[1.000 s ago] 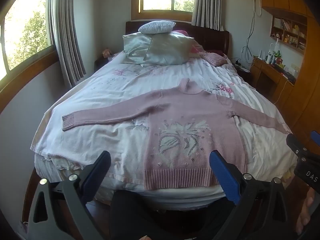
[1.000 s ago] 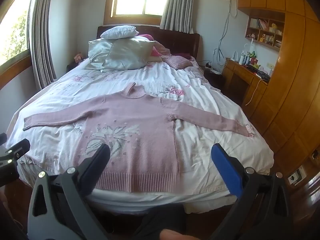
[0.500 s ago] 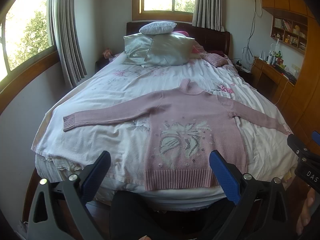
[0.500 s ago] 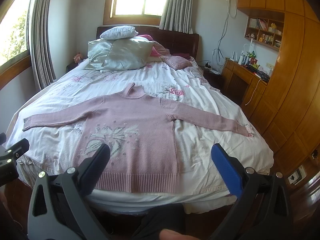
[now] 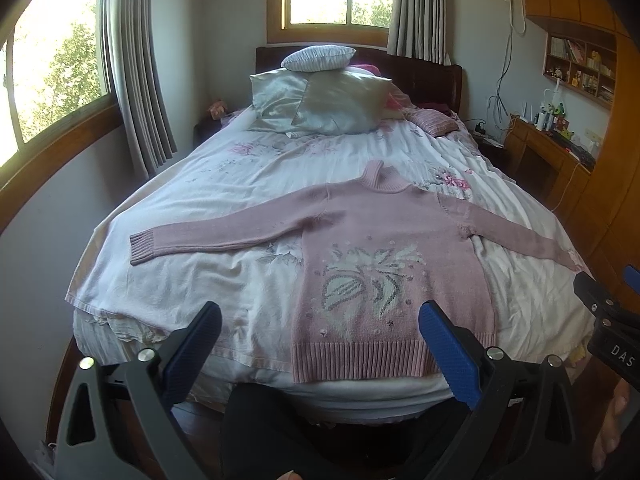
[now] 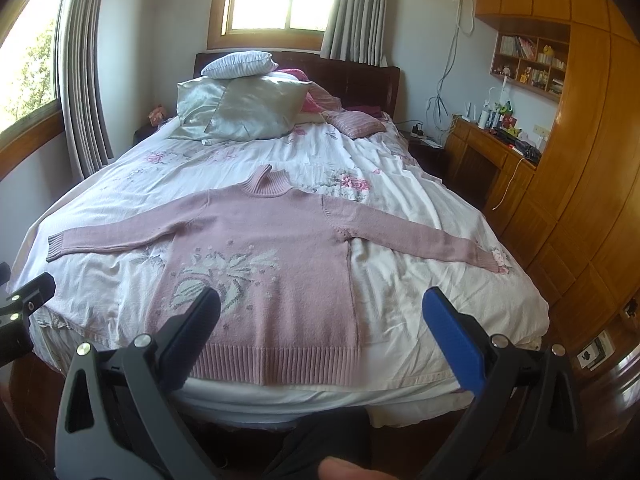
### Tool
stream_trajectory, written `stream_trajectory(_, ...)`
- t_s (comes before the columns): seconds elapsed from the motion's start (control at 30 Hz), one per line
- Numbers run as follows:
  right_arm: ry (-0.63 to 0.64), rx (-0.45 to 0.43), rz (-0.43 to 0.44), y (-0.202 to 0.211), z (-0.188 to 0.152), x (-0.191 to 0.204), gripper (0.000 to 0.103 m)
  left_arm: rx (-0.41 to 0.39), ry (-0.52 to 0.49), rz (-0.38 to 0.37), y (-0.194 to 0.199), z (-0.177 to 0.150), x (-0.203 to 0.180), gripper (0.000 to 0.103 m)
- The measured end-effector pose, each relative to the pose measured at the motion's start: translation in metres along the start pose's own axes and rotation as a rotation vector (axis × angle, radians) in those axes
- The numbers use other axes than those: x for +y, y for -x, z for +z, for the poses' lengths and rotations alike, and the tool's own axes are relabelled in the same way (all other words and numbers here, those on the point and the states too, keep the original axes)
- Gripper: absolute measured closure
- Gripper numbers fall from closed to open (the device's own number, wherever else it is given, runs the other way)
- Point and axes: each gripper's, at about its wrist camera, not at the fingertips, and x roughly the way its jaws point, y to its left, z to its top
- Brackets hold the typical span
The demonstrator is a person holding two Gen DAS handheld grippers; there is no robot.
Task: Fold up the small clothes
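No fold is made yet; the pink sweater (image 6: pixel 260 256) lies flat on the bed (image 6: pixel 460 300), hem at the near edge, both sleeves stretched toward the side edges; the left gripper (image 5: pixel 320 344) and right gripper (image 6: pixel 322 332) hang spread and empty, short of the hem; all folding remains.

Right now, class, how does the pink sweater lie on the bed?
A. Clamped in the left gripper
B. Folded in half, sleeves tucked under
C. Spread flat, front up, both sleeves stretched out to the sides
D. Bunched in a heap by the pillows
C: the pink sweater lies flat on the bed, floral front showing, sleeves out to both sides; both grippers hang open, short of it.
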Motion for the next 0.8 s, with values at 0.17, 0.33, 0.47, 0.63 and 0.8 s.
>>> stream_trajectory(0.17, -0.001, -0.001, 0.002, -0.0004, 0.0006, 0.0007, 0.002, -0.001, 0.001, 0.002, 0.0002, 0.0017, 0.0004, 0.004)
stream_trajectory(0.33, 0.0, -0.003, 0.003, -0.0007, 0.0019, 0.0016, 0.002, -0.003, 0.003, 0.001, 0.0011, 0.0036, 0.0017, 0.004)
stream_trajectory(0.47, 0.002, -0.004, 0.001, -0.0001, 0.0032, 0.0022, 0.002, -0.004, 0.003, 0.001, 0.0013, 0.0043, 0.002, 0.004)
stream_trajectory(0.63, 0.004, -0.004, 0.001, 0.0001, 0.0049, 0.0033, 0.002, -0.007, 0.003, 0.002, 0.0007, 0.0051, 0.0029, 0.004)
stream_trajectory(0.8, 0.003, -0.005, 0.002, 0.0003, 0.004, 0.0024, 0.002, -0.008, 0.004, 0.004, 0.0014, 0.007, 0.0037, 0.004)
